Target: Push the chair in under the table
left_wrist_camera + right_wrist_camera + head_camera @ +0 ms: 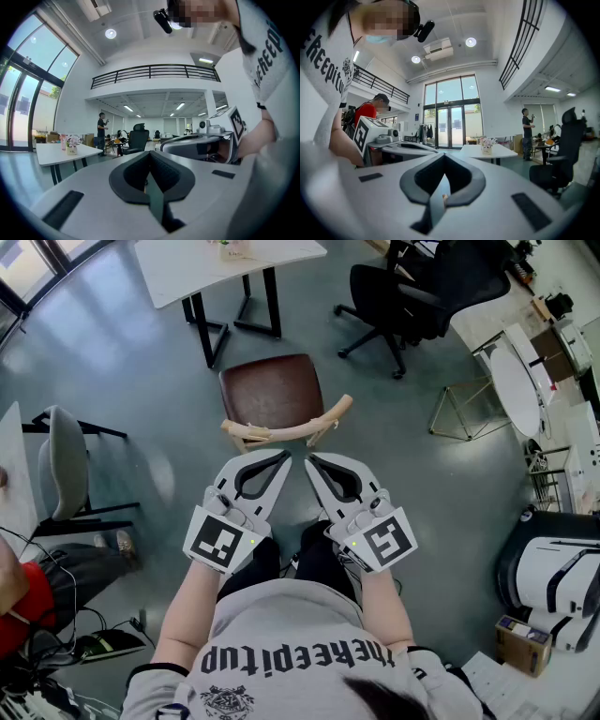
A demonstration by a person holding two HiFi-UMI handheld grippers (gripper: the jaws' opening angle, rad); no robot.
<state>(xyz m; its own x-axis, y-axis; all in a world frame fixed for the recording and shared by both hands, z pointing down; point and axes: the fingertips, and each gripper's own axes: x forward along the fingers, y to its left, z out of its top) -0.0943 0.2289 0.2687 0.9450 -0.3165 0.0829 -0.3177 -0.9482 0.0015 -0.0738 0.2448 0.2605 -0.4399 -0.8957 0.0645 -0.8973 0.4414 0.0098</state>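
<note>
Head view: both tools are held level in front of the person's torso, side by side, tips converging toward the brown-seated, light-wood-framed chair [272, 392].

1. Left gripper [284, 458]: jaws fully closed, pad against pad. The left gripper view [149, 180] confirms that nothing sits between them.
2. Right gripper [309, 463]: jaws likewise fully closed. The right gripper view [440, 192] shows no object in the grip.
3. Both tips lie just beside the curved pale wooden backrest [292, 431], on the person's side of it. Whether they touch the backrest cannot be determined.

Chair position: it stands on the grey floor [141, 399], with its backrest toward the person and its seat toward the white-topped, black-legged table [187, 268]. The seat lies outside the tabletop edge, near the table's black legs [211, 334], and no part of the chair is under the top.

Surroundings: a black wheeled office chair [412, 296] stands to the right of the table, well apart from the brown-seated chair. A grey-backed side chair [64, 465] stands at the left.
</note>
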